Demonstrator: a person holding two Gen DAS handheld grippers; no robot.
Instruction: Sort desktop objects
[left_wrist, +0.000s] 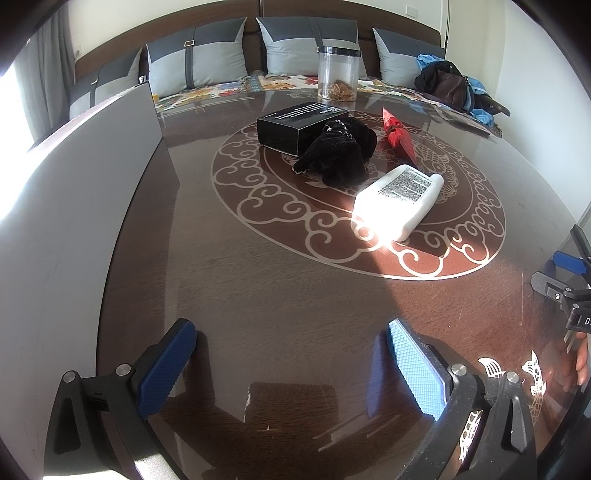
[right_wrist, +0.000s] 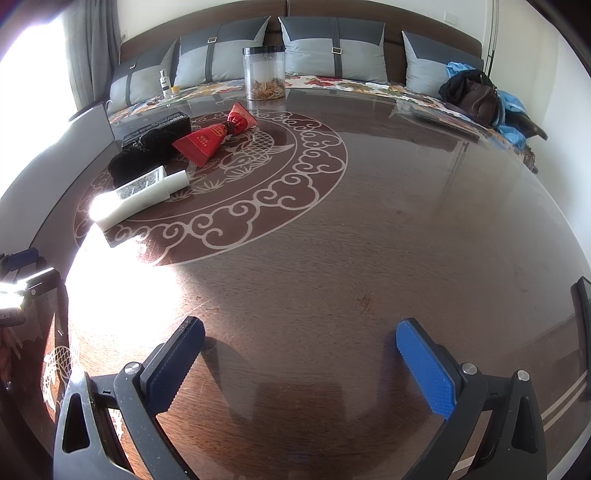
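At the centre of the bench (left_wrist: 258, 295) we find a black box (left_wrist: 295, 125), a black cloth (left_wrist: 338, 153) lying against it and hiding its near corner, a red packet (left_wrist: 399, 134) and a white bottle (left_wrist: 397, 201). Glare washes out the bottle's base; its label print is illegible. A clear jar (left_wrist: 338, 72) stands at the far edge. The left hand-held gripper (left_wrist: 291, 363) and the right hand-held gripper (right_wrist: 301, 365) are both released, empty, near the front edge.
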